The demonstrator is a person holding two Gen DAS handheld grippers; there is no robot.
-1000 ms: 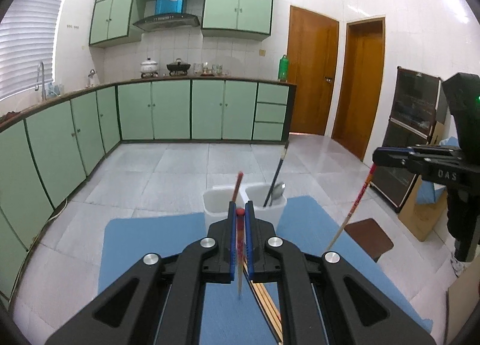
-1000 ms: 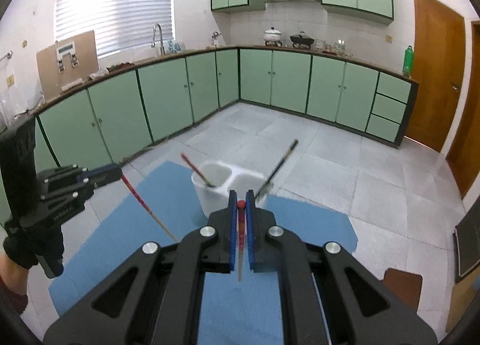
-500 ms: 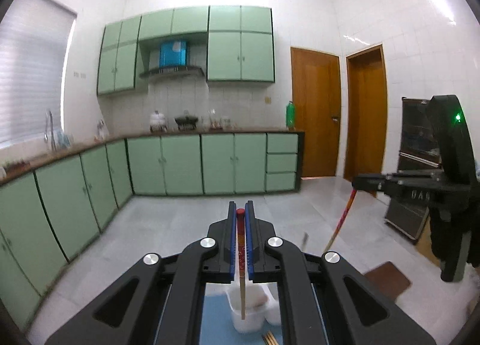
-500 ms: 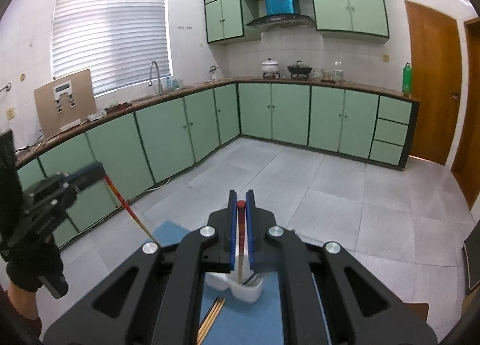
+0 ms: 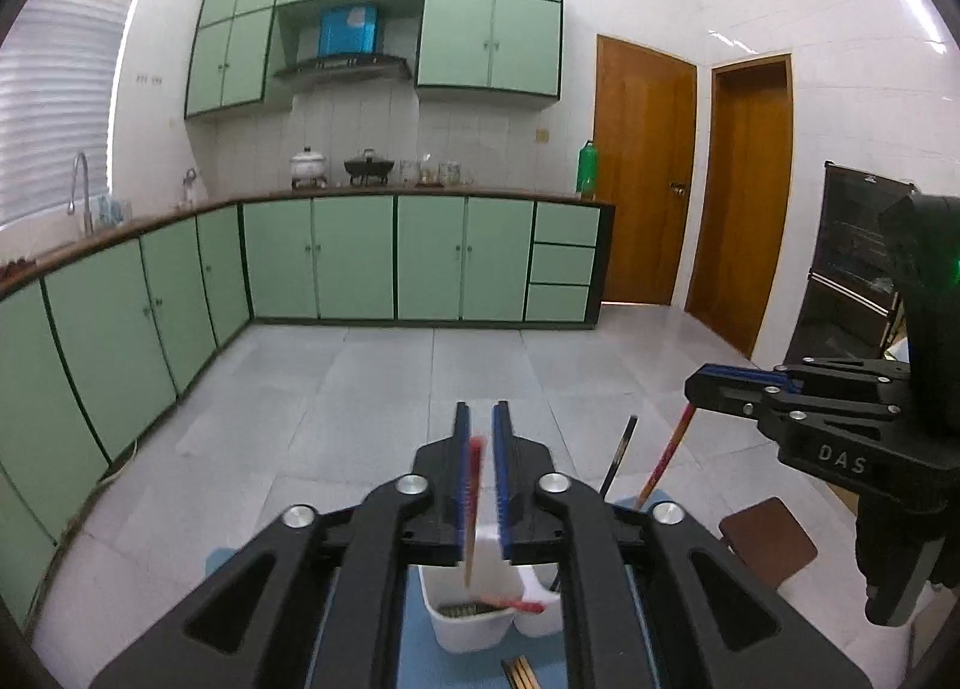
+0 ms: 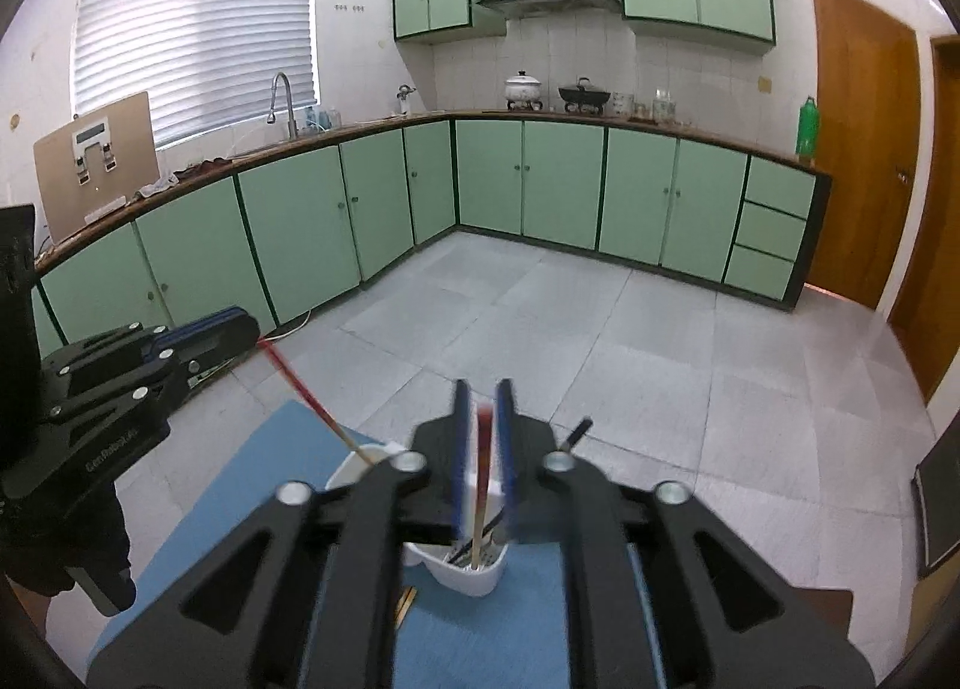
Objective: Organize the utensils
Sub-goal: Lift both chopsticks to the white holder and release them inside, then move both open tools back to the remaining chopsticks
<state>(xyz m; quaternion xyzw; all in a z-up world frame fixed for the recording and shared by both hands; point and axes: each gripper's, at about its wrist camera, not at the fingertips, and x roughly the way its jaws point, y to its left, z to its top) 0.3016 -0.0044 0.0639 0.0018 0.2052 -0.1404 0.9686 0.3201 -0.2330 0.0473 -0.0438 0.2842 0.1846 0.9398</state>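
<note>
A white two-compartment utensil holder (image 5: 468,626) (image 6: 465,569) stands on a blue mat (image 6: 252,503). My left gripper (image 5: 480,485) has opened slightly; a red-topped chopstick (image 5: 474,503) hangs blurred between its fingers over the left compartment, where another red chopstick (image 5: 516,604) lies. My right gripper (image 6: 480,443) is likewise parted a little with a red-topped chopstick (image 6: 482,485) blurred between its fingers, its tip in the right compartment. A black utensil handle (image 5: 618,458) leans out of the right compartment.
Loose wooden chopsticks (image 5: 519,674) lie on the mat in front of the holder. A brown mat (image 5: 768,539) lies on the tiled floor to the right. Green kitchen cabinets (image 5: 360,257) line the far walls.
Both grippers have tilted down over the holder and their jaws have parted a little. Both chopsticks are now blurred, slipping down toward the compartments.
</note>
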